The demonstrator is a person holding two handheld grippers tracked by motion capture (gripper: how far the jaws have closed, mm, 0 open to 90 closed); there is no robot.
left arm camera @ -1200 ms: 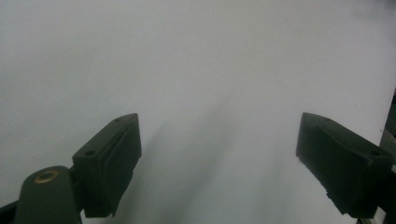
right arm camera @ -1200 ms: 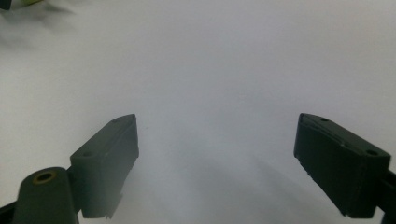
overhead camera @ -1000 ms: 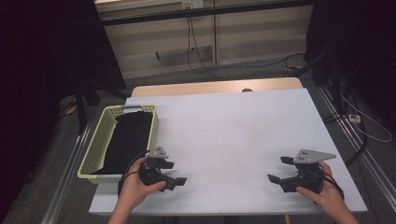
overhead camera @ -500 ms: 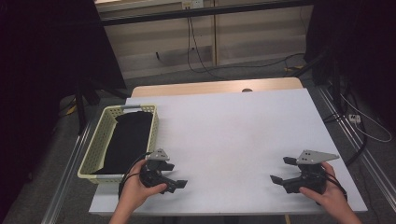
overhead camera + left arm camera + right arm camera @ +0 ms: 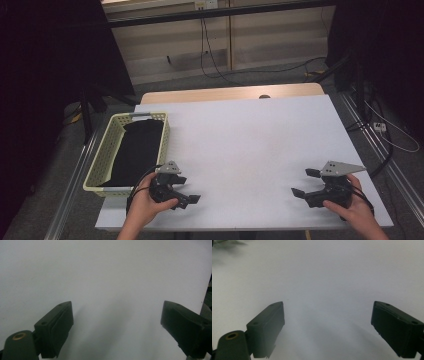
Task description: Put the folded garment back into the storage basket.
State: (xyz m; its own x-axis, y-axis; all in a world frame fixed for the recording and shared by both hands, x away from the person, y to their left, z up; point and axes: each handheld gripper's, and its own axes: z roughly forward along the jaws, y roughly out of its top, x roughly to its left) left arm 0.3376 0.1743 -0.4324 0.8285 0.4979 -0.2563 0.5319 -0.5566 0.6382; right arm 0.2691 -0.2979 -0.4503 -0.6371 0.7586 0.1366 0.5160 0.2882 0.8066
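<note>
Black cloth (image 5: 135, 152) lay folded inside the pale yellow basket (image 5: 102, 152) at the left edge of the white tabletop (image 5: 250, 145), untouched. Left tool (image 5: 186, 192) sat low near the tabletop's front edge, just beside the basket's near corner, its jaws spread wide and holding nothing. Right tool (image 5: 304, 183) rested well apart at the front right, equally wide open and empty. By my judgement the work had not begun; the likely next move called for turning the left tool toward the basket and lowering it onto the cloth.

white table (image 5: 250, 135), dim cabled floor (image 5: 280, 70)
</note>
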